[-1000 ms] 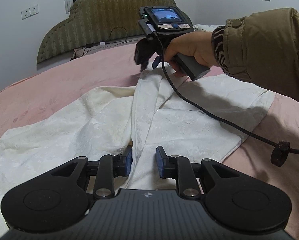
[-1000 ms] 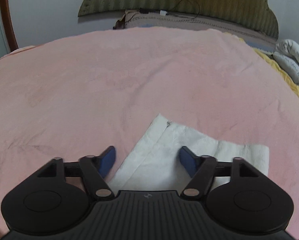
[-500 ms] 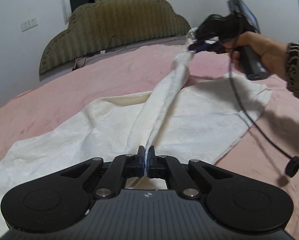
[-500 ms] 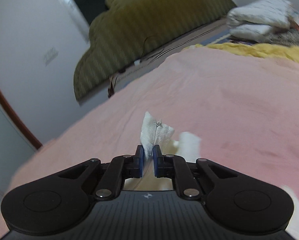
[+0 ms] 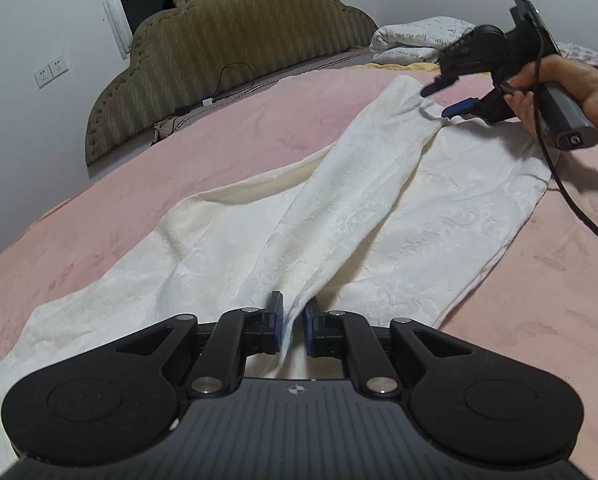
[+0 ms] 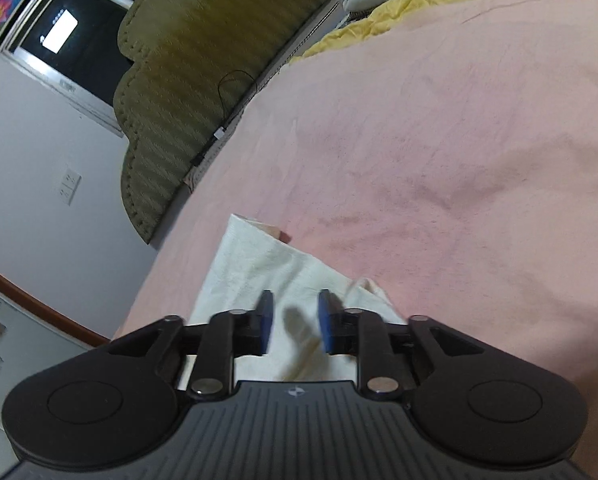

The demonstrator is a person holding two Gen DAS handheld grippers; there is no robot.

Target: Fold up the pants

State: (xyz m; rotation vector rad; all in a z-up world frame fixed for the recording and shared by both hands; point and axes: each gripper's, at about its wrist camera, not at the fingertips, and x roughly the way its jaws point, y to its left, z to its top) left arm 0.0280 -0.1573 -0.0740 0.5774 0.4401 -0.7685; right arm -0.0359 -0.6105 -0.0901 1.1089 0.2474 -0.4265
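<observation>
The white pants [image 5: 339, 216] lie spread across the pink bedspread [image 5: 219, 152], filling the middle of the left wrist frame, with one leg folded diagonally over the other toward the upper right. At bottom centre the left gripper [image 5: 291, 328] has its blue pads a narrow gap apart with a ridge of the fabric running between them. At upper right the right gripper [image 5: 445, 98], held in a hand [image 5: 571, 88], has its fingers spread wide over the leg's end, gripping nothing, below the olive headboard [image 5: 227, 52] at the frame's top.

Left gripper [image 5: 291, 326] low, jaws slightly parted. Right gripper [image 5: 448, 98] tilted, jaws apart, right hand [image 5: 571, 84] gripped handle.
</observation>
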